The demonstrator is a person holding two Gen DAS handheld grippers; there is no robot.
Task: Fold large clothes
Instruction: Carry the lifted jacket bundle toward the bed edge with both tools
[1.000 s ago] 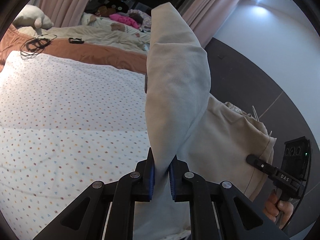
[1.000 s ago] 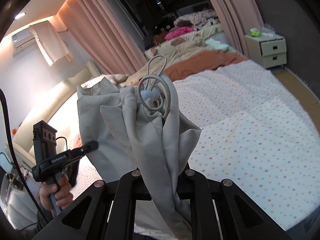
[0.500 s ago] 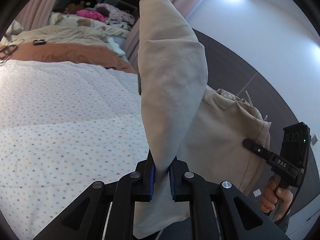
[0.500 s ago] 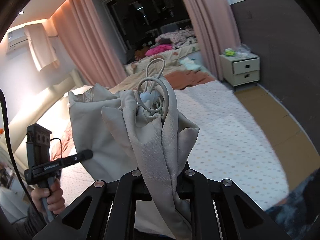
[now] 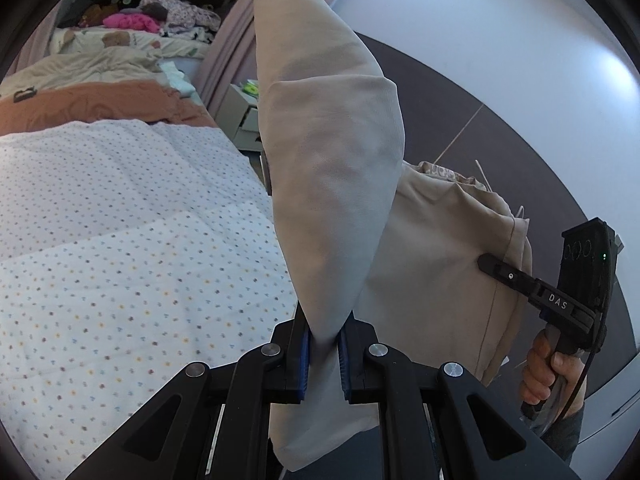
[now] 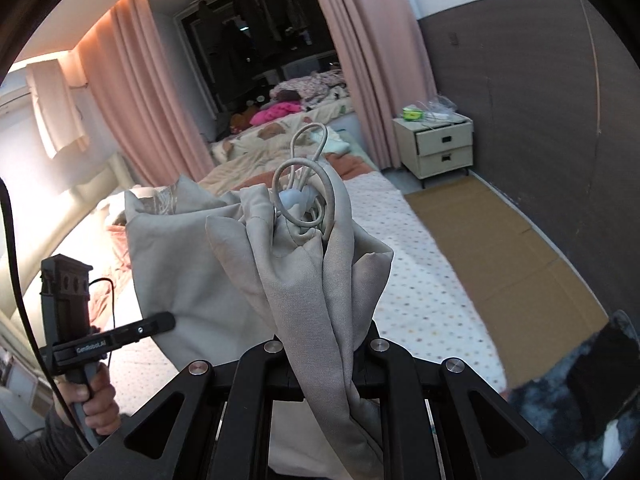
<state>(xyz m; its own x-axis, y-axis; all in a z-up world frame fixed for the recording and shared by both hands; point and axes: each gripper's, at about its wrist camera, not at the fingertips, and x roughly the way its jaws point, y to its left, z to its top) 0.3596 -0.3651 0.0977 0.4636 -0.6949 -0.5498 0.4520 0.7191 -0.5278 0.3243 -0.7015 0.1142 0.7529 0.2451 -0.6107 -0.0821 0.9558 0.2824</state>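
Observation:
A large beige garment (image 5: 332,160) hangs in the air above the bed, stretched between both grippers. My left gripper (image 5: 324,354) is shut on one bunched edge, the cloth pinched between its blue pads (image 5: 304,356). My right gripper (image 6: 326,346) is shut on another bunched part (image 6: 320,304), where a drawstring loop (image 6: 306,152) and a pale toggle (image 6: 292,200) stick up. Cloth hides the right fingertips. In the left wrist view the right gripper (image 5: 494,266) bites the garment's far side; in the right wrist view the left gripper (image 6: 166,320) does the same.
The bed with a white dotted quilt (image 5: 120,240) lies below and to the left, an orange blanket (image 5: 92,104) behind it. A cream nightstand (image 6: 440,148) stands by the dark wall, flat cardboard (image 6: 500,248) on the floor beside the bed. Pink curtains (image 6: 160,100) hang behind. A hand (image 5: 548,372) holds each handle.
Both views have swung sideways while the garment stayed gripped. In the left view the bed slid left and more wall shows; in the right view the nightstand and floor came in.

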